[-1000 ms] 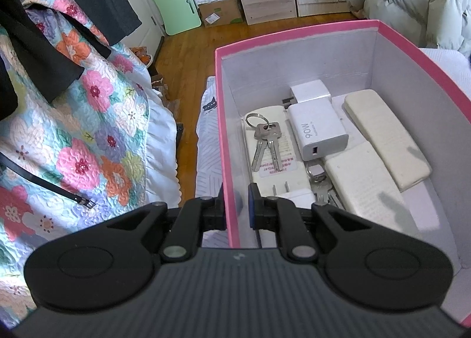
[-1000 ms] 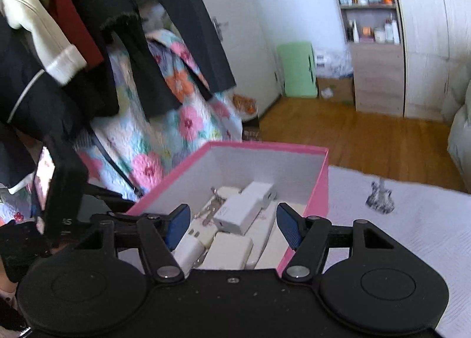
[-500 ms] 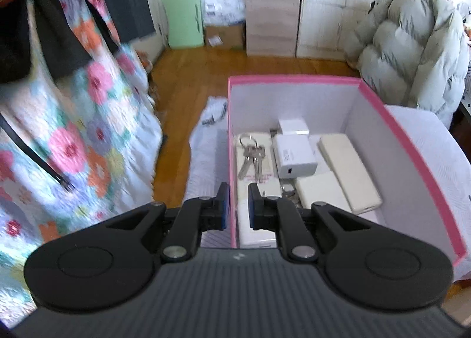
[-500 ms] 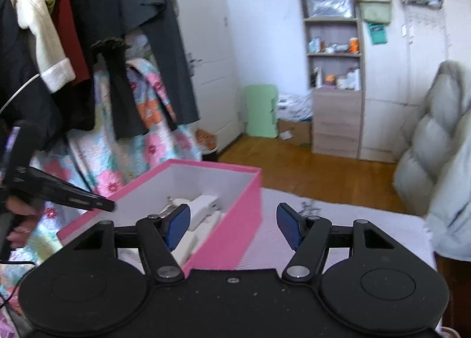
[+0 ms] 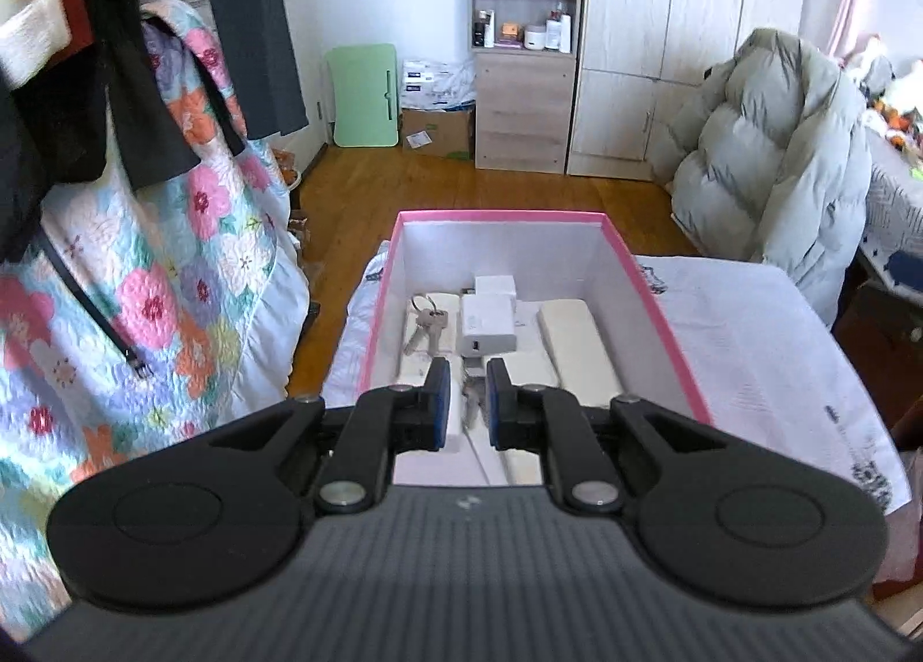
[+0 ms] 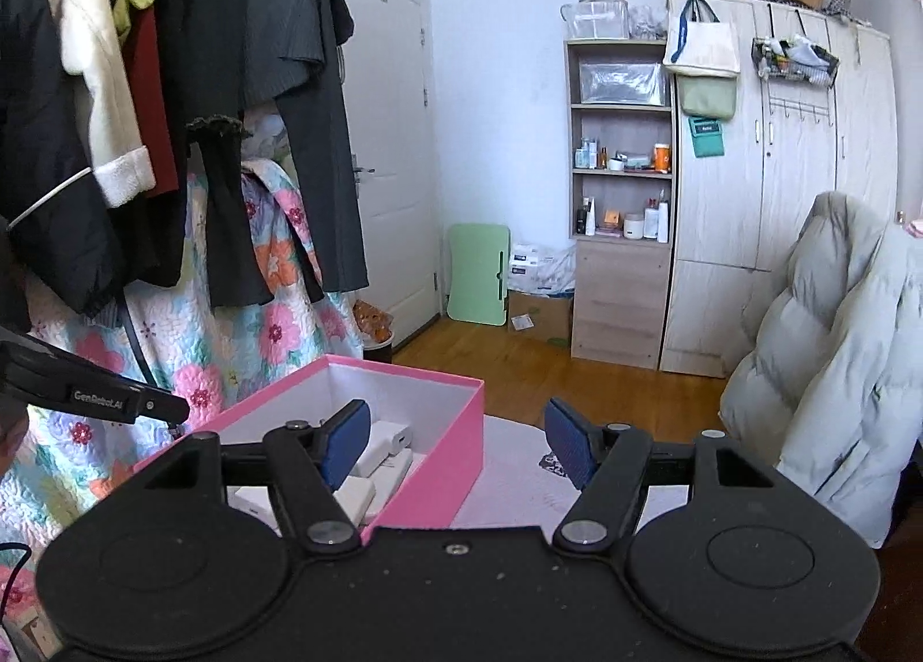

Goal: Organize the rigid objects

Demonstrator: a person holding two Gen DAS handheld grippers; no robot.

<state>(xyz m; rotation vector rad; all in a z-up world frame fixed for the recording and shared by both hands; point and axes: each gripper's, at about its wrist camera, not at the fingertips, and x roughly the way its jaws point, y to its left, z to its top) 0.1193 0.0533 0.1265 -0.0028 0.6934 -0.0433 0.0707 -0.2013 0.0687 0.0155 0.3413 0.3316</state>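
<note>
Bedroom, white-covered bed (image 5: 750, 350) lower right: pink box (image 5: 657, 310) centre frame corrals chargers (image 5: 487, 321) and keys (image 5: 424, 324). Left gripper (image 5: 463, 402) nearly closed, empty; right gripper (image 6: 456, 445) wide, empty.

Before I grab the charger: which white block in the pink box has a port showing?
The white charger in the middle of the pink box, right of the keys. Its near face shows a small port; the long cream block beside it is plain.
</note>
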